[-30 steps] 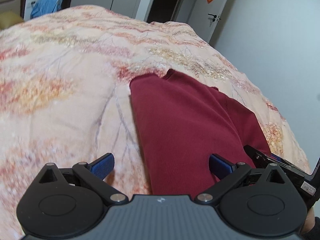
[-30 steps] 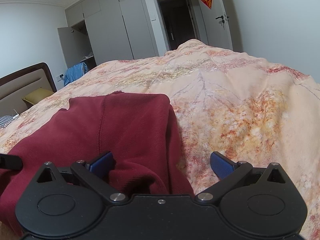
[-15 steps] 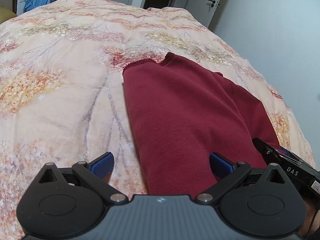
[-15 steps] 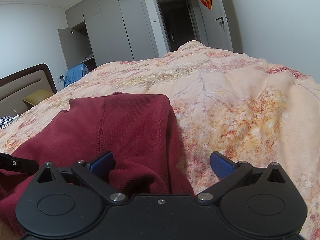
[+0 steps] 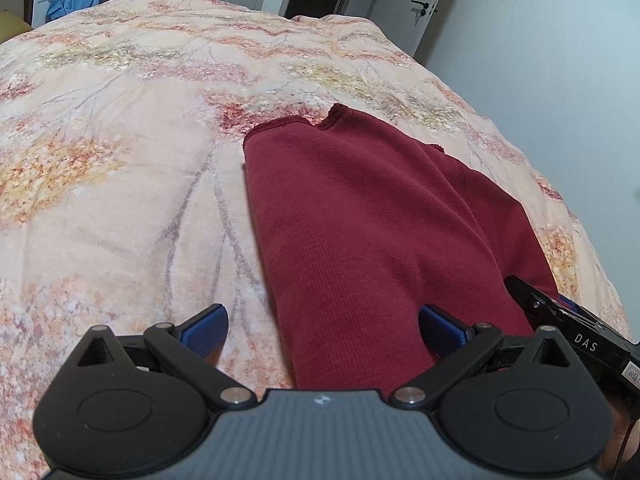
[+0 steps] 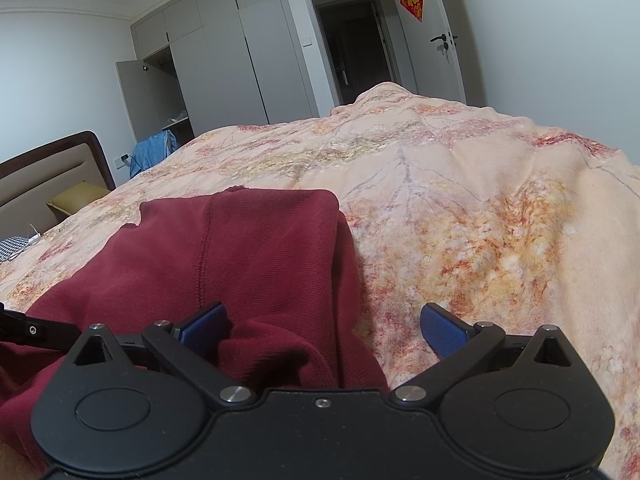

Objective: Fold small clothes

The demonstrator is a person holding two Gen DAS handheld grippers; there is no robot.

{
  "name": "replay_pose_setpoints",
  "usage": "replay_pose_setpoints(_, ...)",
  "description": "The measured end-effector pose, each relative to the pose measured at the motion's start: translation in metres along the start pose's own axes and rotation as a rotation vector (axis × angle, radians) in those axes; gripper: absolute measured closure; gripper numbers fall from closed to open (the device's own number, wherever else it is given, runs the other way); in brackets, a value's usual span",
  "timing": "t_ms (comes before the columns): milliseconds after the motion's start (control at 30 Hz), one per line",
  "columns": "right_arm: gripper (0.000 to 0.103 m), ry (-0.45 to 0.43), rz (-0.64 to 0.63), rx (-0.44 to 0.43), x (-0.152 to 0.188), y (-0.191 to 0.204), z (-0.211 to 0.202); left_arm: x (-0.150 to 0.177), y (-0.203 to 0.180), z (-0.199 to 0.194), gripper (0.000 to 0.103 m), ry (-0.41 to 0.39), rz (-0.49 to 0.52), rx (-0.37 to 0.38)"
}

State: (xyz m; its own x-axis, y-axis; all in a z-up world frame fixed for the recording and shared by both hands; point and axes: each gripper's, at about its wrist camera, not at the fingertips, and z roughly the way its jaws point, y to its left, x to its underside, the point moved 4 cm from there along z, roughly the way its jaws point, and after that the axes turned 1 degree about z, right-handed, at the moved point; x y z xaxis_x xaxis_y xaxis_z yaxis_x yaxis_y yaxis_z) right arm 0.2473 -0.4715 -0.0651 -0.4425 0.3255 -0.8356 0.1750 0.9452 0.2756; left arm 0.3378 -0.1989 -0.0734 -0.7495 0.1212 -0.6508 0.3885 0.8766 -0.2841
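On the bed, a dark red knitted cotton garment (image 5: 360, 220) is lying folded lengthwise over a peach floral-patterned quilt (image 5: 120, 168), its stitched hem edge pointing toward the far end of the bed. A vertical seam is running down the garment's right portion.

Left hand-held gripper (image 5: 322, 326) is standing wide apart, gripping nothing. Its left blue-padded finger (image 5: 204, 328) is sitting over bare quilt, and its right finger is sitting over the near end of the garment, so the garment's left folded edge is passing between the two. Whether the fingers are touching cloth cannot be told.

Right hand-held gripper (image 6: 322, 328) is likewise standing wide apart and empty. Its left finger (image 6: 202, 326) is sitting against a bunched fold at the garment's near right corner, and its right finger is sitting over quilt, well clear of the cloth. In the left wrist view the right hand-held gripper is showing at the lower right, just beside the garment's right edge.

Beyond the bed, grey wardrobe doors (image 6: 240, 60) and a dark open doorway (image 6: 352, 52) are showing, with a blue cloth (image 6: 154, 152) hanging near the wardrobe.
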Motion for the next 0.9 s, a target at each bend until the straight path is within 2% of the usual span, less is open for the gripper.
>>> replay_pose_setpoints(133,0.000,0.052,-0.007,0.016,-0.008,0.005,0.003,-0.002,0.002,-0.002,0.000,0.029,-0.016,0.023)
replay_pose_setpoints(300,0.001,0.099,0.051,-0.035,-0.015,0.007,0.005,-0.004,0.001,-0.003,0.000,0.047,-0.010,0.033)
replay_pose_setpoints(600,0.037,0.117,0.044,-0.047,-0.015,0.022,-0.002,-0.007,0.007,0.002,0.000,0.074,-0.011,0.094)
replay_pose_setpoints(633,0.047,0.116,0.035,-0.045,-0.016,0.024,-0.003,-0.008,0.006,0.002,0.001,0.075,-0.007,0.101)
replay_pose_setpoints(667,0.058,0.113,0.021,-0.037,-0.017,0.026,-0.004,-0.008,0.005,0.001,0.003,0.075,-0.002,0.109)
replay_pose_setpoints(700,0.064,0.109,0.005,-0.027,-0.019,0.028,-0.006,-0.008,0.004,0.000,0.005,0.072,0.000,0.120)
replay_pose_setpoints(733,0.074,0.104,-0.012,-0.024,-0.020,0.031,-0.008,-0.008,0.003,-0.002,0.013,0.068,0.002,0.135)
replay_pose_setpoints(767,0.079,0.096,-0.026,-0.029,-0.022,0.034,-0.011,-0.008,0.002,-0.004,0.022,0.060,0.004,0.151)
replay_pose_setpoints(900,0.082,0.051,-0.091,-0.061,-0.032,0.053,-0.025,-0.009,0.004,-0.014,0.043,0.021,-0.002,0.170)
